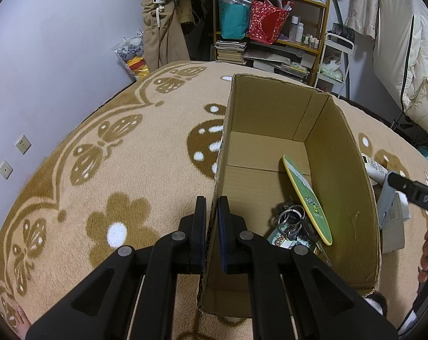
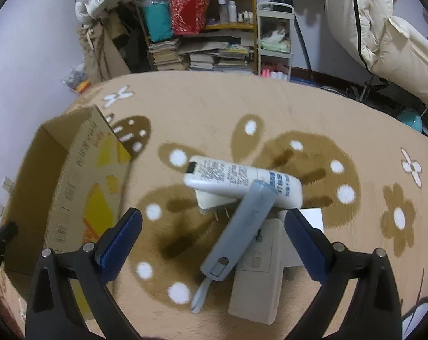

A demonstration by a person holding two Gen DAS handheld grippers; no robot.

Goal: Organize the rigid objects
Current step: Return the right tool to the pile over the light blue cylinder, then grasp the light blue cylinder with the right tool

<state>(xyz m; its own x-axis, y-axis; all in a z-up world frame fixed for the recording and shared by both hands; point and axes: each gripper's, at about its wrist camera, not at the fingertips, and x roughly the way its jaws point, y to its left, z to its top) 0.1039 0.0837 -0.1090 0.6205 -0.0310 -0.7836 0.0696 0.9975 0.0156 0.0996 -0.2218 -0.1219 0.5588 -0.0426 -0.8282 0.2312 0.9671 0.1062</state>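
The left hand-held gripper point(image 1: 211, 221) is closed on the near left wall of an open cardboard box point(image 1: 270, 107), one finger outside the wall and one inside. The box stands on a beige carpet point(image 1: 129, 155) patterned with brown flowers and butterflies. Inside the box, a green oval card with a yellow rim point(image 1: 307, 198) is leaned against the right wall, and a bunch of metal rings point(image 1: 291, 218) lies beside it over a printed card at the near end of the floor.

The right hand-held gripper point(image 2: 212, 240) is spread fully wide, and nothing is pressed by its blue pads point(image 2: 119, 240). Between and just beyond them, a small heap is seen on the carpet to the right of the box: a white tube with printed text point(image 2: 228, 175), a white plug adapter point(image 2: 208, 201) under it, a grey-blue bar-shaped object with a loop strap point(image 2: 239, 232) laid across, and a beige remote-like case point(image 2: 259, 277) nearest. A cluttered shelf point(image 2: 214, 28) is seen at the far wall.
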